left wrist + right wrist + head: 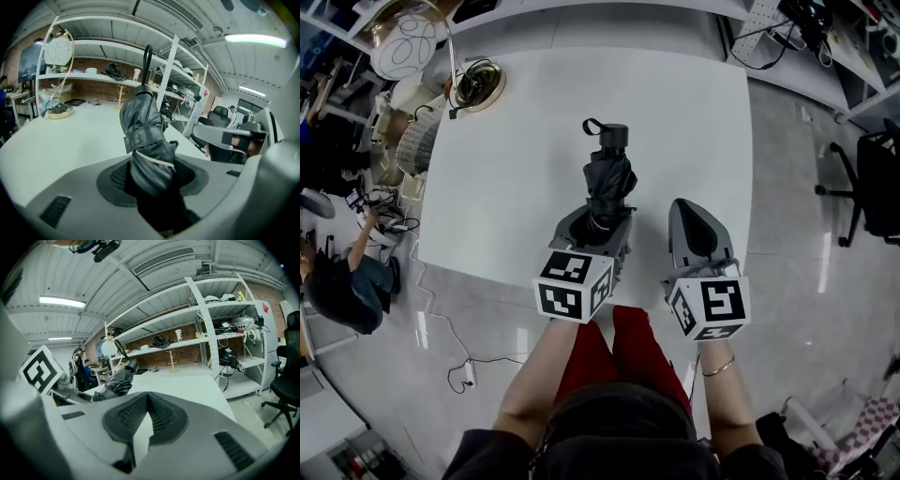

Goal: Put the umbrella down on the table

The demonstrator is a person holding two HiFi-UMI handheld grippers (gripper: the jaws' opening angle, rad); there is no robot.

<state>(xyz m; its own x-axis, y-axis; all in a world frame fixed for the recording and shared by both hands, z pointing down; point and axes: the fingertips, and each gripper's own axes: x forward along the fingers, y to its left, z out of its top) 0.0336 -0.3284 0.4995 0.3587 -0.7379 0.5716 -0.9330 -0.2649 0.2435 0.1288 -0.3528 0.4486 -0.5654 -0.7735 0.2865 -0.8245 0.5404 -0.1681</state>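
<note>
A folded black umbrella [609, 174] with a wrist loop at its far end points away from me over the white table [506, 187]. My left gripper [598, 227] is shut on its near end. In the left gripper view the umbrella [143, 126] rises from between the jaws [151, 174], tilted up above the table top [51, 145]. Whether it touches the table I cannot tell. My right gripper [683, 204] hovers to the right of it at the table's near edge, shut, with nothing between its jaws [148, 395]. The right gripper view shows the umbrella [116, 381] to the left.
A gold dish with coiled cable [478, 84] sits at the table's far left corner, beside a white round shade [408, 42]. An office chair [877, 183] stands on the floor to the right. A person [342, 281] sits at the left. Shelving [117, 77] runs behind the table.
</note>
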